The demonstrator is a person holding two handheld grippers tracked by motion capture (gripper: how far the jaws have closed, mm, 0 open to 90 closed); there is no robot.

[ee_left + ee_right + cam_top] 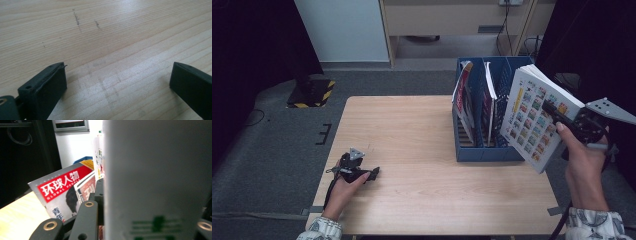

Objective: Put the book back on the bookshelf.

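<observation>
The right gripper pinched the white book aloft just right of the blue file rack — the filing step, probably needing alignment over a free slot — while the left gripper rested spread on the table.

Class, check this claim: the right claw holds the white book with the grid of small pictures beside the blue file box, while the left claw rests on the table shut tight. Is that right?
Not quite. The left claw is open: the left gripper view shows its jaws standing wide apart over bare table. The rest holds: the right claw grips the white book beside the blue file box.
</observation>
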